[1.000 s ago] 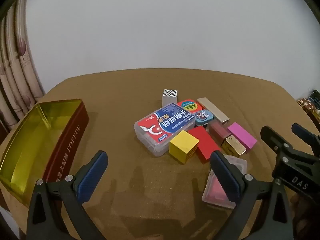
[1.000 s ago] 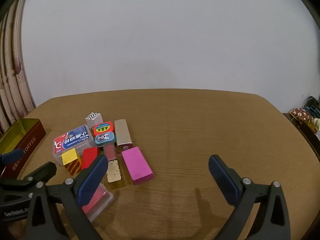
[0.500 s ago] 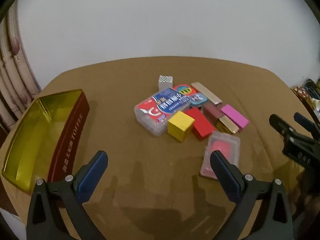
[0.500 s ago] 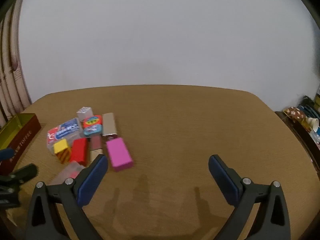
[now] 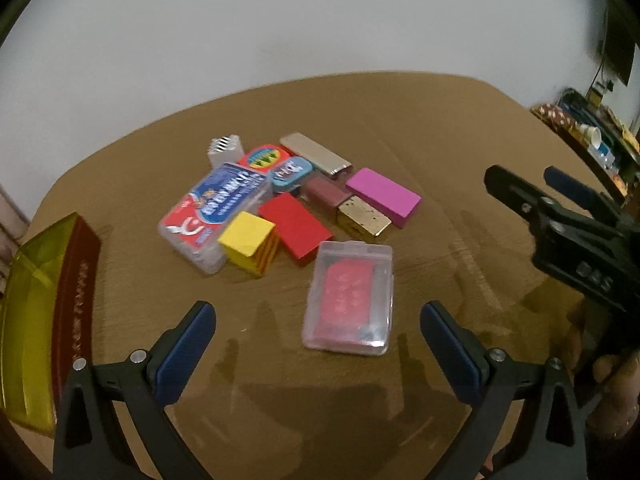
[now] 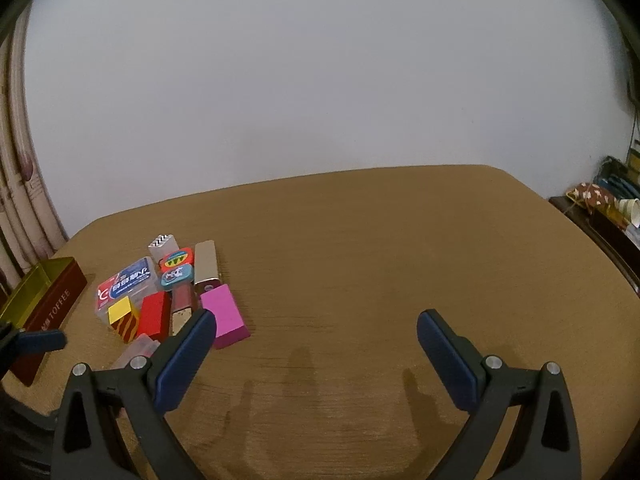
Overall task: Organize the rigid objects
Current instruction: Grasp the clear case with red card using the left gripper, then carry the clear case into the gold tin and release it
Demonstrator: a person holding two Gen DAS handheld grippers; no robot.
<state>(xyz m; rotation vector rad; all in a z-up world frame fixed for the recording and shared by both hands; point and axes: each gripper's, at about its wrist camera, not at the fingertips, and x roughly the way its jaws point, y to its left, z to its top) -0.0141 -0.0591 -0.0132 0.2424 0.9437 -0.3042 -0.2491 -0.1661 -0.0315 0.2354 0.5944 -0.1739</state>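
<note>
Up front, left jaws: left gripper (image 5: 318,334) is spread wide, holding nothing, hovering just short of the clear plastic case (image 5: 349,300) with the red card inside.
Right jaws: right gripper (image 6: 316,340) is gaping too, empty, over a bare patch of the surface (image 6: 400,264), pile off to its left.
Step, my guess: pretty much the start. Nothing's picked yet and every piece sits out on the surface.
Next move: probably drop the left gripper over the clear case, straddle its narrow sides and pinch. It lies flat and low, so the pads need to get right down.
Pile behind: yellow block (image 5: 247,238) touching the red block (image 5: 296,229), pink block (image 5: 383,197) on the far right, floss box (image 5: 216,214) on the left.
Tin: toffee tin (image 5: 48,308) is open at the left edge, apart from the pile.
View differences: left wrist shows the whole case; right wrist only catches a corner behind its own finger, but reads TOFFEE on the tin.
</note>
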